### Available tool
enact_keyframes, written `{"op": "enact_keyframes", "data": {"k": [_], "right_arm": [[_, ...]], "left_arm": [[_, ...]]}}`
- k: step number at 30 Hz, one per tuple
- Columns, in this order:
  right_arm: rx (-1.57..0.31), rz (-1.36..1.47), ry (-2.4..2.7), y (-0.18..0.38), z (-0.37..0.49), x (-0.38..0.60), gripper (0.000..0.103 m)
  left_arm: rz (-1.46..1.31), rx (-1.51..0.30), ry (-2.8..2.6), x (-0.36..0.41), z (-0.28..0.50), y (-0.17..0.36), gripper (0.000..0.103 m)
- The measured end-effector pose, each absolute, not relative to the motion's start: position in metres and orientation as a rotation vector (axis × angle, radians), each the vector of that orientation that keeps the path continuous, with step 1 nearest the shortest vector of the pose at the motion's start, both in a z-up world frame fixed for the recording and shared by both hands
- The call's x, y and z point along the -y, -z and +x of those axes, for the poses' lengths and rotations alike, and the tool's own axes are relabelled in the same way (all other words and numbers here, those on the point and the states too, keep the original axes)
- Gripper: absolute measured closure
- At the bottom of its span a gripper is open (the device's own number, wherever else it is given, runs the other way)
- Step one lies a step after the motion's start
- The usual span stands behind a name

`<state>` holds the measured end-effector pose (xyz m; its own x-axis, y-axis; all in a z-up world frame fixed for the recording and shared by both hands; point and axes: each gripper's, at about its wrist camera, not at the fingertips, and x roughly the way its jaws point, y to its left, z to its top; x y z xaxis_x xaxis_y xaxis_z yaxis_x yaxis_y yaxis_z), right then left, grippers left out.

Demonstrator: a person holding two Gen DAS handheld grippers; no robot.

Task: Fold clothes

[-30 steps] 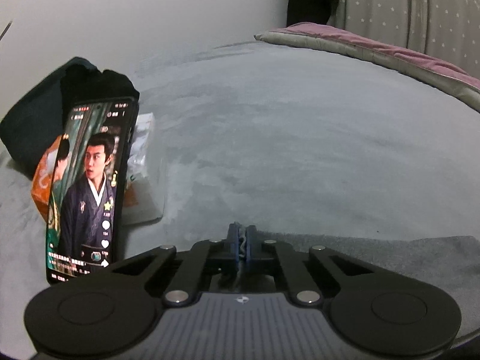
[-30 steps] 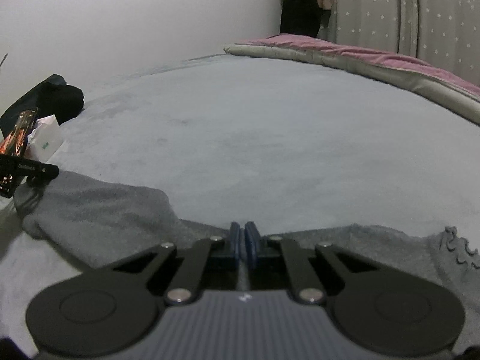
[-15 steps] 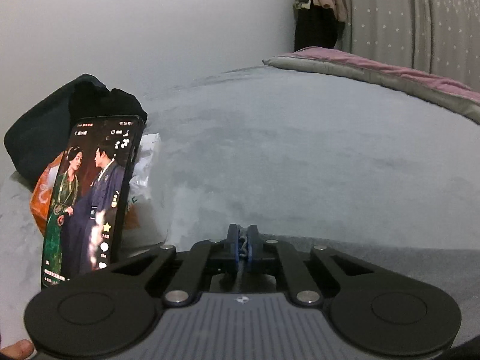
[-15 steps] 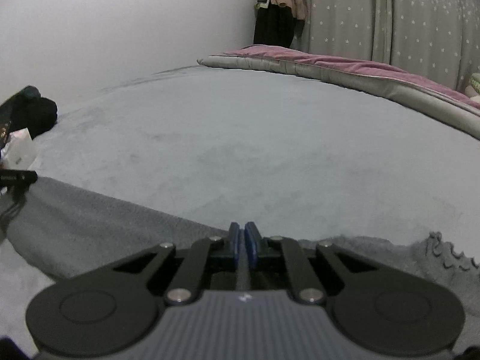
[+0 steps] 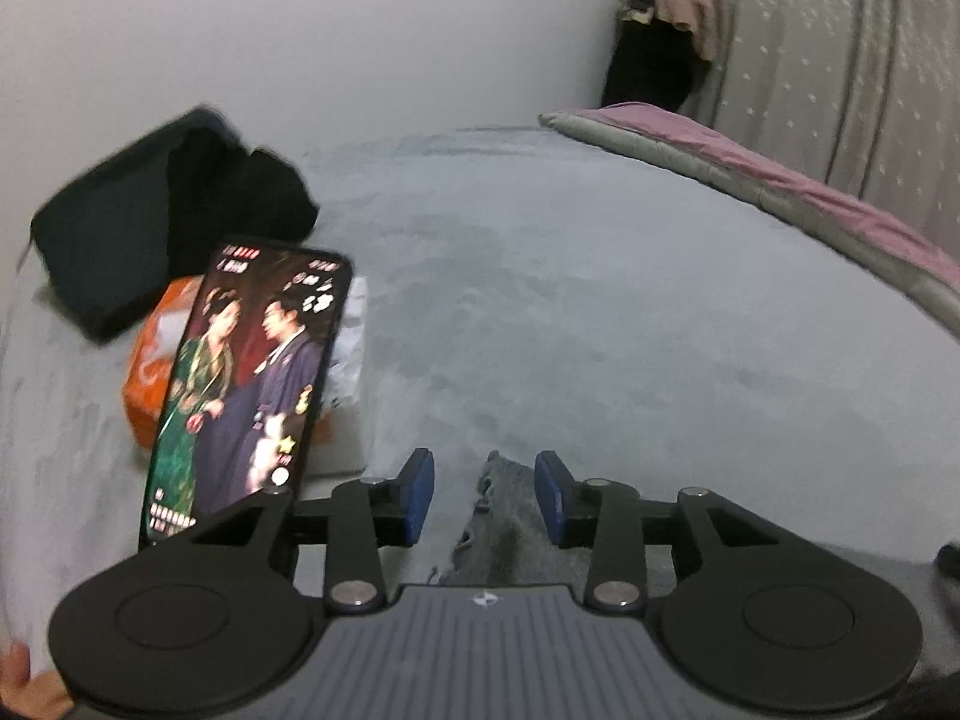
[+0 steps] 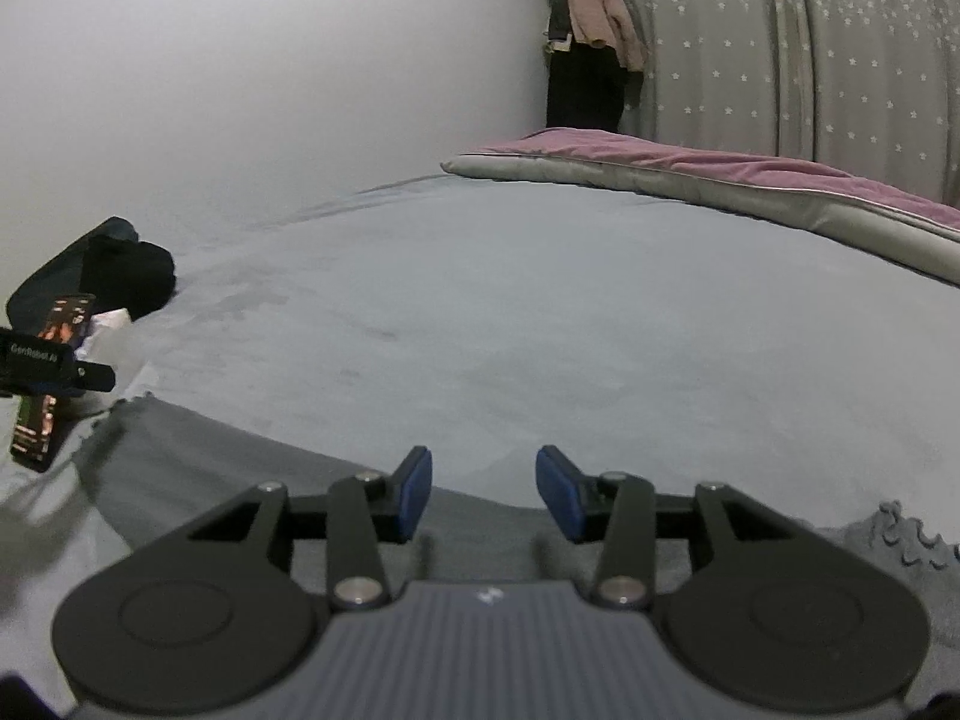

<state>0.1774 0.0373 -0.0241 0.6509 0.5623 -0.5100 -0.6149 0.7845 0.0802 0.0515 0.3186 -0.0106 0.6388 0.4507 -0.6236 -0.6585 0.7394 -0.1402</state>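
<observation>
Risk: the grey garment (image 6: 252,468) is soft and lies slack on the bed (image 6: 540,312); a shallow pinch could gather only its top layer and drag the cloth askew.
Nearby hazard: the propped phone (image 5: 240,384) stands just beside the left gripper (image 5: 485,498); a sideways sweep could tip it.
Left fingers: spread wide, holding nothing; a ruffled edge lies between them, apparently not clamped.
Right gripper (image 6: 483,495): fingers parted, empty, over the garment's far edge.
Garment: spread flat across the bed's near side.
</observation>
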Motion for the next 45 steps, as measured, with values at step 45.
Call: {"op": "enact_keyframes", "data": {"k": [45], "right_arm": [[-0.76, -0.201, -0.978, 0.02, 0.117, -0.023, 0.099]], "left_arm": [[-0.907, -0.472, -0.663, -0.339, 0.021, 0.044, 0.102]]}}
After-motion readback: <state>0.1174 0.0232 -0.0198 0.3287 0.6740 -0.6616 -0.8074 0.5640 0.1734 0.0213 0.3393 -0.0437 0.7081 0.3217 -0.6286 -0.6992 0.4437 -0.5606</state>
